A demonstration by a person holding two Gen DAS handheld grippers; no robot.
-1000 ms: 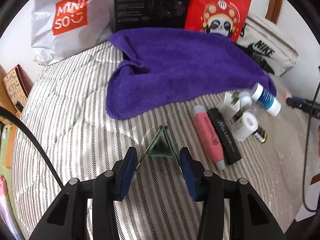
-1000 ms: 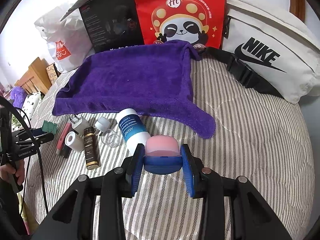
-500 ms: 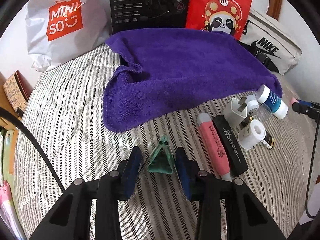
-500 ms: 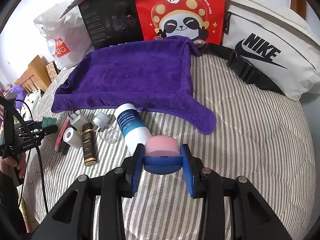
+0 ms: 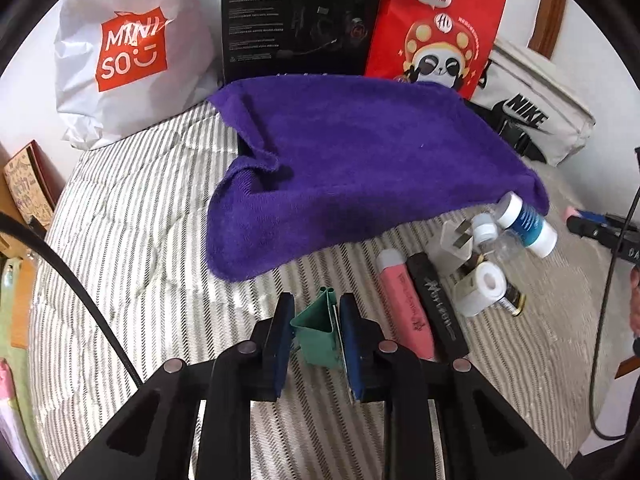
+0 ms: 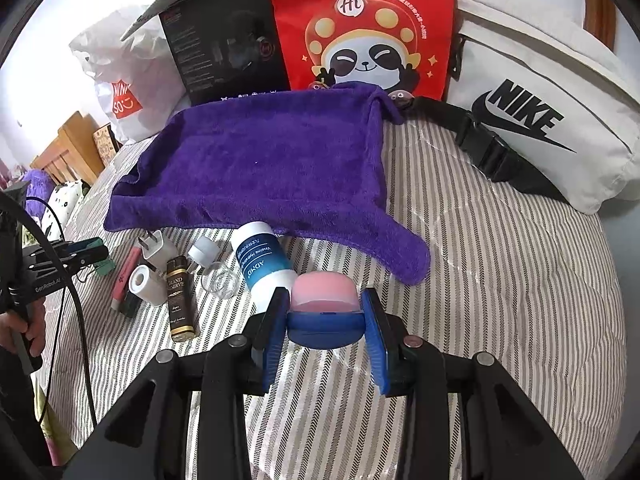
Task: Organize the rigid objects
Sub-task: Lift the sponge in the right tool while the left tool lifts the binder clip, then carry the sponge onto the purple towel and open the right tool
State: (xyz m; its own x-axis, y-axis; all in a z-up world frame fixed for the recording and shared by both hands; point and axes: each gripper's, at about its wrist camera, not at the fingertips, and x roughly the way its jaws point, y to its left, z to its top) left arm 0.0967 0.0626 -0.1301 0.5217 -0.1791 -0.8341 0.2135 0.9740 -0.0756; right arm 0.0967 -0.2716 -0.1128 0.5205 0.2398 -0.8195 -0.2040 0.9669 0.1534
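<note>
Left gripper: the black two-finger left gripper [image 5: 316,330] has just been closing, and its blue pads now pinch the green metal binder clip [image 5: 318,332] between them, one pad on each flat side.
Right gripper: the black right gripper [image 6: 325,316] is clamped on a round pink-and-blue lidded case [image 6: 325,308], pads on its left and right flanks.
Clip, place: low over the grey-striped quilt [image 5: 132,240], just short of the near edge of the purple terry towel [image 5: 360,168].
Clip, look: folded green sheet steel, triangular in profile, with thin wire handles lying along its sides.
Clip, handling: light and stiff, I judge; painted steel is slick, so a hold across the flat faces near the spine should keep it from pivoting.
Case, place: above the quilt, just beside the white bottle with a blue label [image 6: 264,268].
Case, look: pale pink domed top over a dark blue rounded base.
Case, handling: probably light, hard plastic; the curved sides may slip, so the widest band suits the pads best.
Loose pile, left to right in the left view: a pink tube [image 5: 404,308], a black flat bar [image 5: 436,308], a white plug adapter [image 5: 454,242], a white tape roll [image 5: 480,288], then the bottle.
Towel: empty on top, likely the sorting spot.
</note>
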